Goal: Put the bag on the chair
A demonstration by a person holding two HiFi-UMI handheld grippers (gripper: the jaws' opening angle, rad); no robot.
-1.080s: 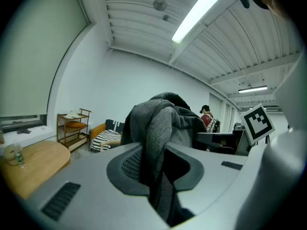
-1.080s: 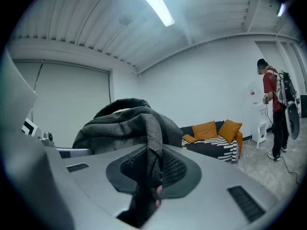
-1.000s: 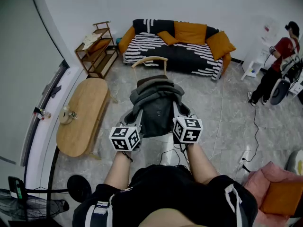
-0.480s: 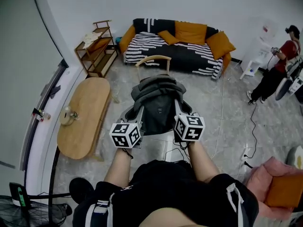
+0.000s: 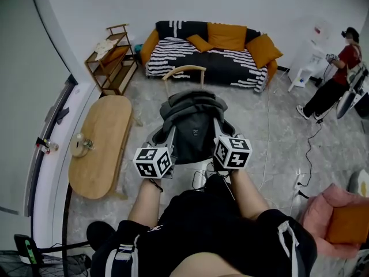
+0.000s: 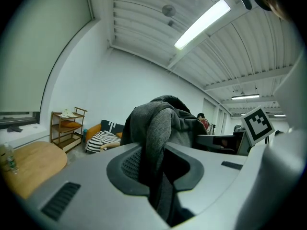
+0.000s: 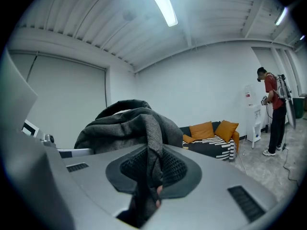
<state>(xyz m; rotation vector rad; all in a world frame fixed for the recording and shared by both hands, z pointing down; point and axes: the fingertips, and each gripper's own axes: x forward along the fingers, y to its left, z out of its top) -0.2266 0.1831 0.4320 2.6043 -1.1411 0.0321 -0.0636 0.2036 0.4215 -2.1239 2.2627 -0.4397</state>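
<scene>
A dark grey bag [image 5: 193,123] hangs between my two grippers, in front of my body. My left gripper [image 5: 167,133] is shut on the bag's left side, and grey fabric [image 6: 158,143] is pinched between its jaws. On the bag's right side my right gripper [image 5: 218,127] is also shut, with a fold of fabric [image 7: 144,128] between its pads. The chair [image 5: 185,71], with a curved wooden back, stands just beyond the bag. The bag hides the chair's seat.
An oval wooden table [image 5: 98,146] stands to the left, with a wooden shelf [image 5: 112,56] behind it. A striped sofa with orange cushions [image 5: 207,53] lines the far wall. A person in red [image 5: 340,68] stands far right. Cables [image 5: 268,143] cross the floor, and a pink seat [image 5: 340,218] sits near right.
Both grippers have carried the bag a little forward toward the chair, and my legs have shifted in a step. Both grips are unchanged. The person at the right has shifted slightly.
</scene>
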